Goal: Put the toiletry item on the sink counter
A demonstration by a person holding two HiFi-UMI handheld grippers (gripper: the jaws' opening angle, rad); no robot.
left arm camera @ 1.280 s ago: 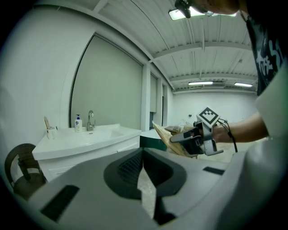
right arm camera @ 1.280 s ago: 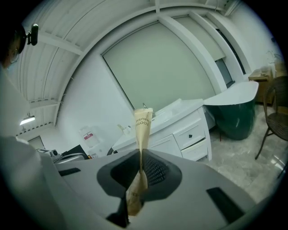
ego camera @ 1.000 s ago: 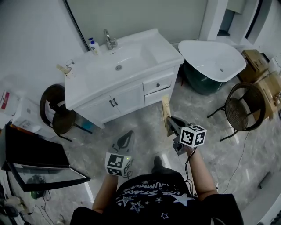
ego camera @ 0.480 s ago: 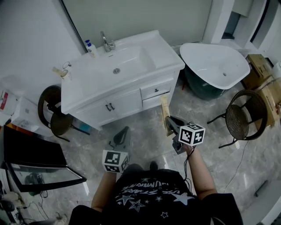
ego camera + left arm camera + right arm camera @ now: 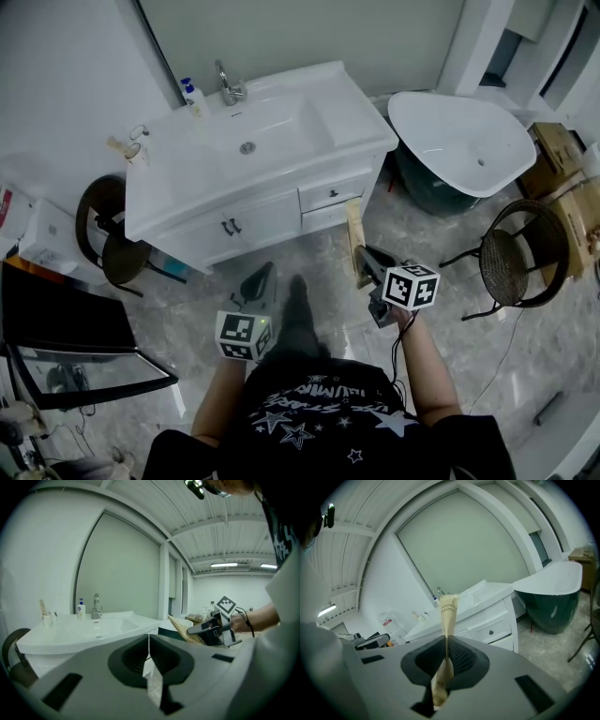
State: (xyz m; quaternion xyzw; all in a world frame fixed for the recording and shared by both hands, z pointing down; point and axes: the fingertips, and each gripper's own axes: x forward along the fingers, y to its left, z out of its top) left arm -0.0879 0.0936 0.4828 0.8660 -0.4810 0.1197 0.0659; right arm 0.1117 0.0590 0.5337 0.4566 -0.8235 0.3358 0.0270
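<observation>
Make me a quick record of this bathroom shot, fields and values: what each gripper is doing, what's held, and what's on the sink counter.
right gripper: fingers shut on a tan paper toothbrush packet, which sticks out past the fingertips
left gripper: fingers shut, nothing held
sink counter: white, ahead of the person; packet not yet on it
on the counter: faucet, pump bottle, cup at the left edge
nearby: bathtub to the counter's right

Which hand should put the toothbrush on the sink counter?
Right. The right gripper is shut on the toothbrush packet, facing the counter; the left gripper holds nothing.
</observation>
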